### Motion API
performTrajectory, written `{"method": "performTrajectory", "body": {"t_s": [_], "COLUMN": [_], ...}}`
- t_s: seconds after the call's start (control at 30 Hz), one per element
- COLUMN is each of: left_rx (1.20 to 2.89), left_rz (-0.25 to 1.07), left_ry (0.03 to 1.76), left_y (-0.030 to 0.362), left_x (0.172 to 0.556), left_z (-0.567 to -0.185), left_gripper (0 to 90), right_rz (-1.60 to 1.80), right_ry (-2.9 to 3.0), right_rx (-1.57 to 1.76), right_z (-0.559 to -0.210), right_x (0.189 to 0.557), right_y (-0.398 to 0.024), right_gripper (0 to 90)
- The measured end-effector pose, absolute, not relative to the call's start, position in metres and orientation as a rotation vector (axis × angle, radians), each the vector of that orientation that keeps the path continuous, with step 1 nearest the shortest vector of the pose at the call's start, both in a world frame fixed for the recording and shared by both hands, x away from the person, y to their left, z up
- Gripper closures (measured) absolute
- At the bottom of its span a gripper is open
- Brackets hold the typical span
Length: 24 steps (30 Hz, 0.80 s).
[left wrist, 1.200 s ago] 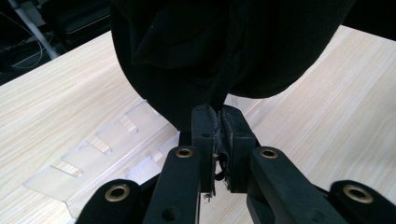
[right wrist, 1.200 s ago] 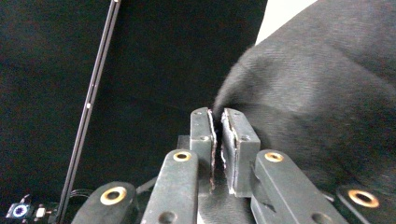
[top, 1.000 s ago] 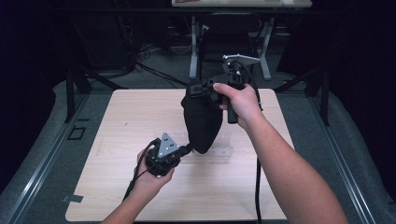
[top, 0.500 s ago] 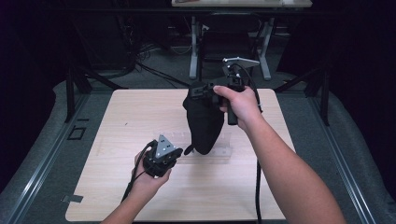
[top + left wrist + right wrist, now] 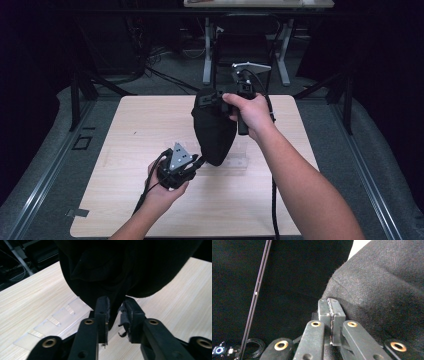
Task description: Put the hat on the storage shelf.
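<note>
The table (image 5: 125,130) carries a clear plastic strip (image 5: 53,318) lying under the hanging black cloth (image 5: 215,132). The cloth's top edge sits pinched in the right claw (image 5: 329,305), jaws together on it. Over the last second the left claw (image 5: 115,312) has drawn in at the cloth's lower tip: its jaws stand slightly apart around a fold, probably about to close.
</note>
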<state>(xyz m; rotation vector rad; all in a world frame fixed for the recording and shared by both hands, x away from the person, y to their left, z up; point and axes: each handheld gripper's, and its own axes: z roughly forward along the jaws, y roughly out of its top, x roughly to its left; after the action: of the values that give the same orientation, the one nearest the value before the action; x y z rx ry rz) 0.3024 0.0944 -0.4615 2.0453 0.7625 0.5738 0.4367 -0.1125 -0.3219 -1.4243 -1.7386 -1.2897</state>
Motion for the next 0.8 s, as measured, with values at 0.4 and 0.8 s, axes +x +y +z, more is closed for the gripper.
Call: {"method": "performTrajectory", "body": {"t_s": [0.4, 0.8], "left_rx": [2.093, 2.111], "left_rz": [0.63, 0.614], "left_ry": [0.778, 0.852], "left_y": [0.099, 0.116], "left_x": [0.304, 0.307], "left_z": [-0.466, -0.494], "left_gripper": [84.7, 83.5], "right_rz": [-1.348, -1.366], "right_ry": [-1.763, -1.791], "right_rx": [-1.393, -1.455], "right_z": [-0.307, -0.304], "right_x": [0.43, 0.428], "right_y": [-0.11, -0.132], "right_gripper": [84.4, 82.0]}}
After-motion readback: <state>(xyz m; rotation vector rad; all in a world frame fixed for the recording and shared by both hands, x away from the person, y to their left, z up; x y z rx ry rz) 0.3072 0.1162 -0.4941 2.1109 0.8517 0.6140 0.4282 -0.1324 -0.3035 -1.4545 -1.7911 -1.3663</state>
